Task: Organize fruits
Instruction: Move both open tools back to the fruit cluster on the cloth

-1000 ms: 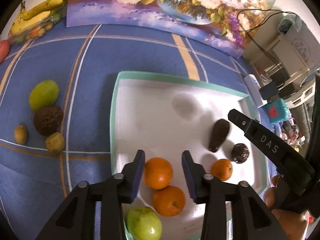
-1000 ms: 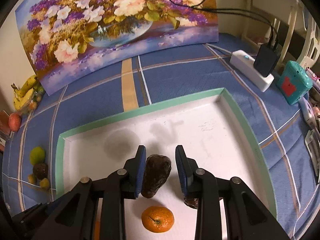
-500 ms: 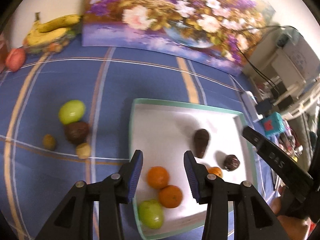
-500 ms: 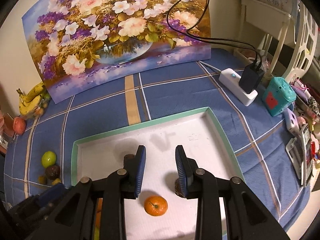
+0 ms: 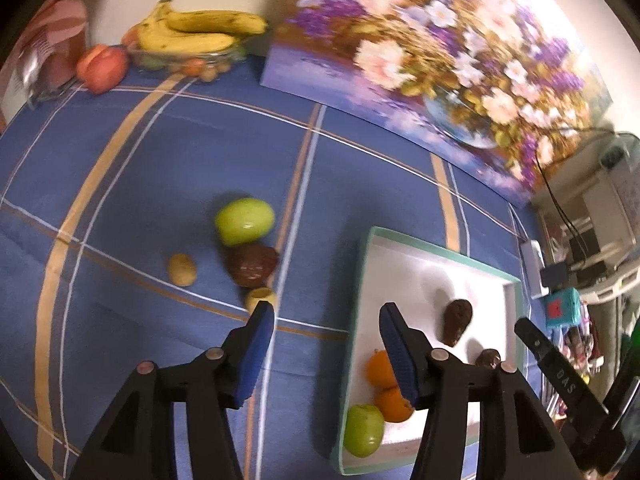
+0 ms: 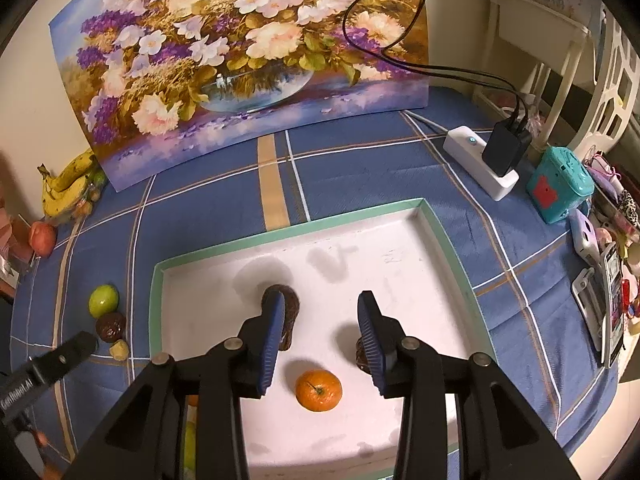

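The left tongs (image 5: 326,330) have just been widening and stand apart over the blue checked cloth on the desk (image 5: 160,168), with nothing between the blue pads. Just beyond their left pad a small pale yellow fruit (image 5: 261,298) is partly hidden, and farther off lie a dark brown wrinkled fruit (image 5: 252,266), a glossy green apple (image 5: 245,221) touching it, and a small tan round fruit (image 5: 182,269) a little to the left. To the right sits the shallow white tray with a mint-green rim (image 5: 362,280); inside, the right pad covers part of two oranges (image 5: 386,386), a second green apple (image 5: 362,430) lies at the near left corner, and a dark elongated fruit (image 5: 456,322) rests farther in. In the right wrist view the right tongs (image 6: 322,320) have likewise been spreading, and they stand apart above the tray floor, empty. Their left pad masks most of the dark elongated fruit, their right pad all but an edge of a dark round fruit (image 6: 360,354), too hidden to identify. A small orange mandarin (image 6: 319,390) lies in plain sight nearer the camera. Far left, the yellow bananas (image 6: 66,184) are squeezed by the lens edge.
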The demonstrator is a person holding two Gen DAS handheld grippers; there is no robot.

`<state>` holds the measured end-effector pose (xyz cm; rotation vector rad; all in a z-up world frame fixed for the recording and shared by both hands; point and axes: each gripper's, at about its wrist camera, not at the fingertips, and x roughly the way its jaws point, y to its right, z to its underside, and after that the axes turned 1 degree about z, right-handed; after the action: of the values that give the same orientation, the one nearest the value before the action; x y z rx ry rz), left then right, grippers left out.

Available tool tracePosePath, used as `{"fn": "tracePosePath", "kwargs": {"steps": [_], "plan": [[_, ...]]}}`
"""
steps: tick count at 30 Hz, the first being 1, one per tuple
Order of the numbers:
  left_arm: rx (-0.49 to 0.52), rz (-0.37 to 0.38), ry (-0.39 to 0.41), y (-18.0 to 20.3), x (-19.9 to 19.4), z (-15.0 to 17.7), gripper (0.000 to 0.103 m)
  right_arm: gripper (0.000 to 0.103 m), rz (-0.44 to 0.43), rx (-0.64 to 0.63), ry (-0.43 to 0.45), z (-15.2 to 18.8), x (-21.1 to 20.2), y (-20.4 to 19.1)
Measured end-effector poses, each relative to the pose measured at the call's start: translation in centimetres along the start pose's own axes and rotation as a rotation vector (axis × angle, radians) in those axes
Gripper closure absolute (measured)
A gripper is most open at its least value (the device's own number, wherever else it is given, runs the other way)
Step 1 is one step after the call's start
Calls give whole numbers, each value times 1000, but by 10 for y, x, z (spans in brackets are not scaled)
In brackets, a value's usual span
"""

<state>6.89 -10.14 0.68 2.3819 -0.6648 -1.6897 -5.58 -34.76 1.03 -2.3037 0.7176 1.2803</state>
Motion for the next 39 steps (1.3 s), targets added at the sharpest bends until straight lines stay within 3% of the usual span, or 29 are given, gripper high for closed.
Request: {"fn": "tracePosePath", "kwargs": {"steps": [6,8,11,17,20,25,27,29,35,39], "plan": [[-65,-20,6,-25,-4,-5,43,64,-19,-30,-15,2,3,-11],[-85,-36,10,-32,-5,-6,38,63,-21,-35,-22,3,5,-13],[-106,-63,16,-40,-5,-8,29,50,-29,-46,-35,4,9,-17],[-137,-100,12,-50,-2,-8,21,40,-34,-54,-52,6,13,-20],[-146,-109,16,-53,-1,-8,14,28,-31,-58,-52,7,15,-21],[-149,-146,34,-56,-1,-8,4,27,-34,-65,-51,8,18,-25],[-141,-168,45,-57,-1,-7,2,14,-36,-72,-49,8,19,-27],[-129,-186,59,-56,-1,-8,0,9,-35,-82,-29,9,19,-29],[-90,-194,127,-53,-9,-12,0,9,2,-135,37,10,17,-41],[-57,-186,174,-49,-13,-15,0,9,-18,-137,61,11,18,-46]]}}
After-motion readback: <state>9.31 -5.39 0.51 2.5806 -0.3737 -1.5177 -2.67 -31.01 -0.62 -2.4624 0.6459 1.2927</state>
